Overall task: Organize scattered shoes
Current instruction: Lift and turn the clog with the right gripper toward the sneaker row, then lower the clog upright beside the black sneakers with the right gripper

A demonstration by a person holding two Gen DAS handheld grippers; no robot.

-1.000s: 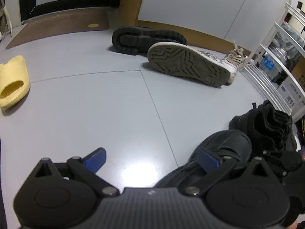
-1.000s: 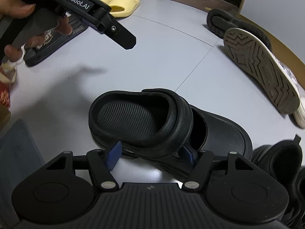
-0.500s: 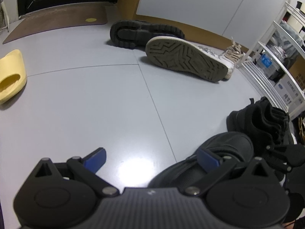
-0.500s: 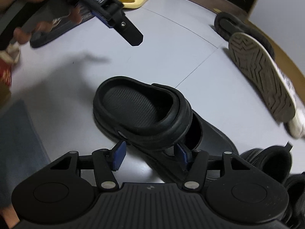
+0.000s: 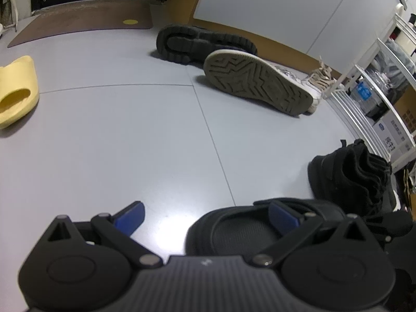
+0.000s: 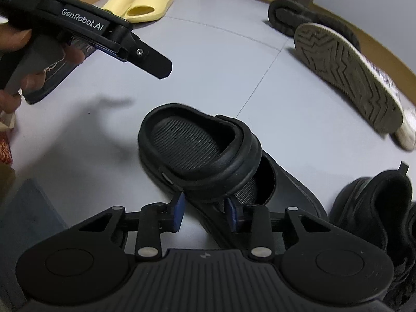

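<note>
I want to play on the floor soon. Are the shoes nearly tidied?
Not yet. Nothing looks put away. The right tool is closing around the strap of a black clog. The left tool is open, holding nothing. The yellow slide, the white sneaker and the black sneaker lie scattered.

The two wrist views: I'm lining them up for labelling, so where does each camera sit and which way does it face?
Left wrist: sits on the left claw, angled down across the floor toward the white shoe rack; only its own fingers show.
Right wrist: sits on the right claw, looking steeply down at the black clog as its jaws close around the heel strap; the left claw and the hand holding it show.
Shared: clog, yellow slide, beige-soled sneaker.
</note>
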